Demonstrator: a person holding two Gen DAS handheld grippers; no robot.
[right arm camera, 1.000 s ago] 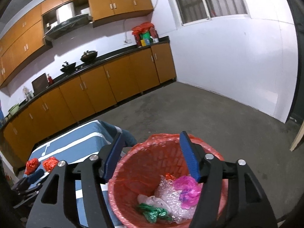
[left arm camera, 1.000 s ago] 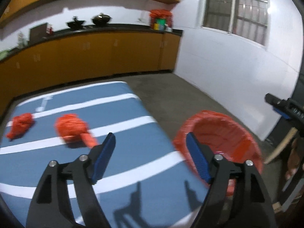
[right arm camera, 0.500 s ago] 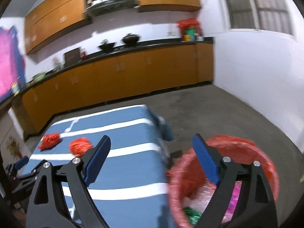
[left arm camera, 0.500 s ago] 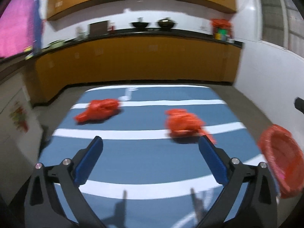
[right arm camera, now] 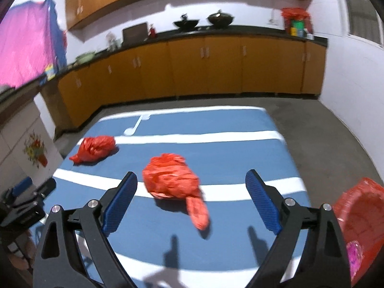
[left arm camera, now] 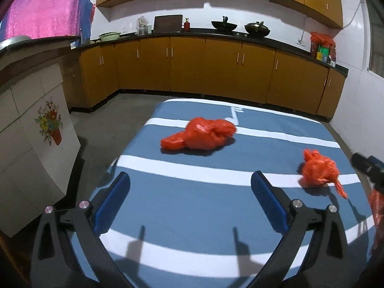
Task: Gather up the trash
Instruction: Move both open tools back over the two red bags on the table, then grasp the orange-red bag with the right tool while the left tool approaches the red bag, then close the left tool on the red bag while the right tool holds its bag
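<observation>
Both spread wide, holding nothing: left gripper [left arm camera: 190,187], right gripper [right arm camera: 190,187]. Only in right view: red bin [right arm camera: 360,216] off table's [right arm camera: 240,148] right edge.

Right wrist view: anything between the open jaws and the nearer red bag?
Nothing visible. The right gripper faces the crumpled red bag over bare blue striped tablecloth; the red-lined bin sits off to its right.
</observation>
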